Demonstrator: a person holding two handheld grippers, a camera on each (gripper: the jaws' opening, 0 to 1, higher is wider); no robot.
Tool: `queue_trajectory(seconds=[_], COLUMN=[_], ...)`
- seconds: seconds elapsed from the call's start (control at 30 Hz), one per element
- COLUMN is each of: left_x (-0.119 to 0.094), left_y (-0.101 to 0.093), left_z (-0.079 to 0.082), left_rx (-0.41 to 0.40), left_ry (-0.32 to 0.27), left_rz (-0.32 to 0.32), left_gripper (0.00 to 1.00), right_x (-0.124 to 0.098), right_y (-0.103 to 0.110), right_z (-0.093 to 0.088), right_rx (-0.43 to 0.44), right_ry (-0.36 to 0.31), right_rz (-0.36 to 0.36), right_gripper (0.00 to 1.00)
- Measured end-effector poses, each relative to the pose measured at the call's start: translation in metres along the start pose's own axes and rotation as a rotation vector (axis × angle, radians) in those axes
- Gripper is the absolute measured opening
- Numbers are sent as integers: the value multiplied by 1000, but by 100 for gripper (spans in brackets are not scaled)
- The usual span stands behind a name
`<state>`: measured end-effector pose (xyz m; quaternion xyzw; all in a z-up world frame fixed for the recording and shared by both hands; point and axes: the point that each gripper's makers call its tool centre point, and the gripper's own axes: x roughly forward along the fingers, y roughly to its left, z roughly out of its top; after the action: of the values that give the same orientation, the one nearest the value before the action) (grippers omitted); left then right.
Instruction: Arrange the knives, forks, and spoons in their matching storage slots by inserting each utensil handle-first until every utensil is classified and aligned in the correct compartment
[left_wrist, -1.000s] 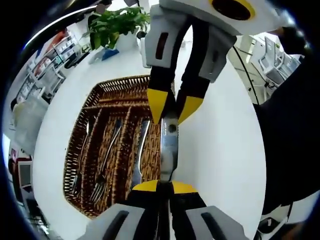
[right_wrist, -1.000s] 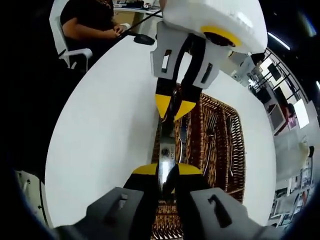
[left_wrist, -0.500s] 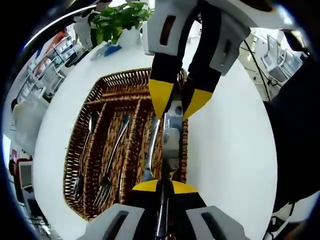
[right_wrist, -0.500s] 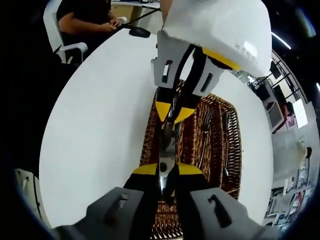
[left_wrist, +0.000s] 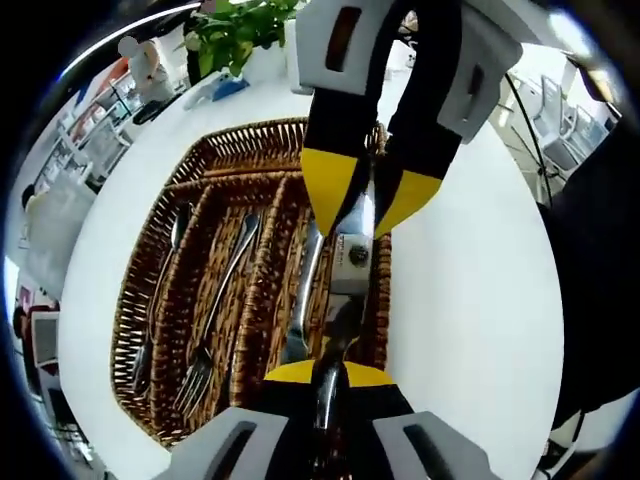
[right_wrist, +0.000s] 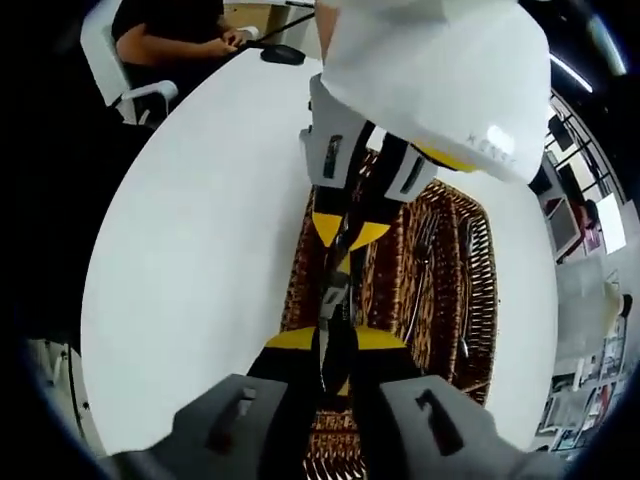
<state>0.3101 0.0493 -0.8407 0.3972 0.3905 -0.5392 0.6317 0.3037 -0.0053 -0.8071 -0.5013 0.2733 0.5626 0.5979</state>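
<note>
A steel knife (left_wrist: 346, 285) is held at both ends over the wicker cutlery tray (left_wrist: 165, 225). My left gripper (left_wrist: 328, 372) is shut on its near end, and my right gripper (left_wrist: 366, 205) comes down from the top, shut on the far end. In the right gripper view the same knife (right_wrist: 333, 296) runs from my right gripper (right_wrist: 322, 340) up to my left gripper (right_wrist: 348, 232). The knife hangs above the tray's right-hand slot, where another knife (left_wrist: 303, 300) lies. A fork (left_wrist: 214, 322) and a spoon (left_wrist: 158, 300) lie in the slots further left.
The tray (right_wrist: 478, 300) sits on a round white table (right_wrist: 200, 230). A potted plant (left_wrist: 236, 28) stands at the table's far side. A person (right_wrist: 175, 30) sits at the table end beside a dark object (right_wrist: 283, 54). Bare tabletop lies right of the tray (left_wrist: 460, 300).
Both views have drawn closer to the tray, and the knife, still held by both grippers, now hangs over the tray's right slot instead of over its outer edge.
</note>
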Motion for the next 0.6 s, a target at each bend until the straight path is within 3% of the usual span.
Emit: queue_trajectory(seconds=[0.4,0.6], left_x=[-4,-5], left_y=[2,3], left_z=[-2,-10], left_rx=[-44,-50], left_ry=[-34,-17], left_rz=[2,9], left_gripper=[10,10], right_x=[18,23], right_y=[13,22], right_z=[-14,-18], right_rx=[25,26], right_ry=[32,57], right_rz=[112,175], right_gripper=[9,0])
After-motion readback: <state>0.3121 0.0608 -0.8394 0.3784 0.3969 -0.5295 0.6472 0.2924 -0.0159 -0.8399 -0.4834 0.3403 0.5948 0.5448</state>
